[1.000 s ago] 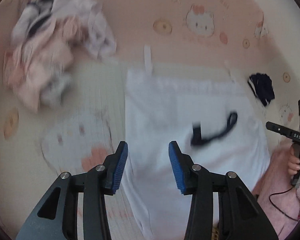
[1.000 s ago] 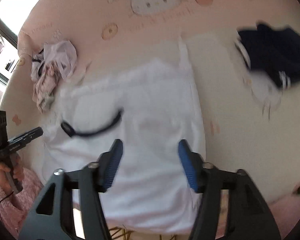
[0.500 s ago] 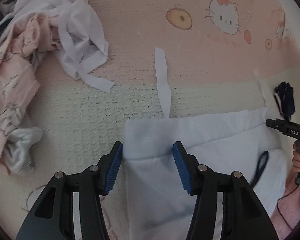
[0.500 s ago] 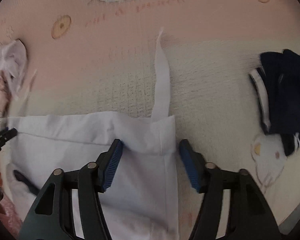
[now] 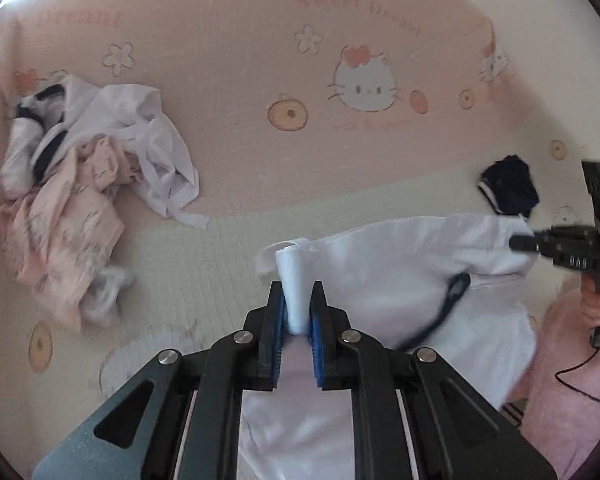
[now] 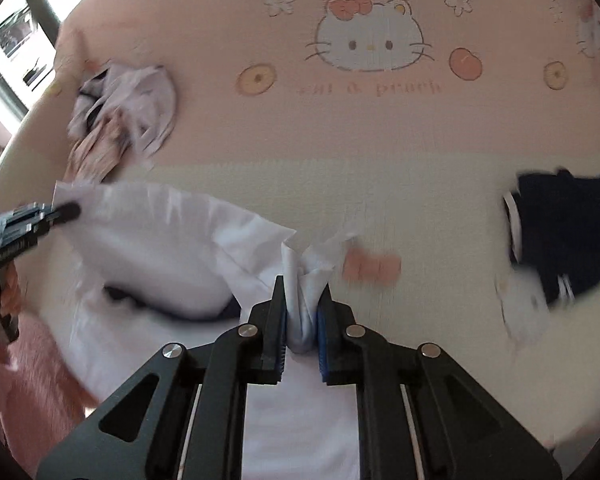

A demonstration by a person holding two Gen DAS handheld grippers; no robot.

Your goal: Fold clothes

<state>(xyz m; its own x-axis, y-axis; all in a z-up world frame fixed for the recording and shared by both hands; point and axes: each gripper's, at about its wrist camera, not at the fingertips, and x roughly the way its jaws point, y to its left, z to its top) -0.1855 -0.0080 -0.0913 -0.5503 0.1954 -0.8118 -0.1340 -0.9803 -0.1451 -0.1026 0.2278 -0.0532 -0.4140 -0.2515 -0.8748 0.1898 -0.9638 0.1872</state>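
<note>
A white garment (image 5: 400, 272) with a dark cord (image 5: 452, 292) lies on the Hello Kitty bed sheet, its far edge lifted. My left gripper (image 5: 298, 312) is shut on its far left corner. My right gripper (image 6: 302, 320) is shut on its far right corner, and the white garment (image 6: 160, 240) stretches away to the left in the right wrist view. The right gripper shows at the right edge of the left wrist view (image 5: 568, 244); the left gripper shows at the left edge of the right wrist view (image 6: 32, 220).
A pile of white and pink clothes (image 5: 80, 184) lies at the far left; it also shows in the right wrist view (image 6: 120, 120). A dark navy garment (image 6: 568, 232) lies to the right, also seen in the left wrist view (image 5: 508, 188). A pink fuzzy sleeve (image 5: 572, 380) is near right.
Both grippers were open over the garment's far corners. Both have shut on those corners and raised the far edge off the bed, pulling it back.
</note>
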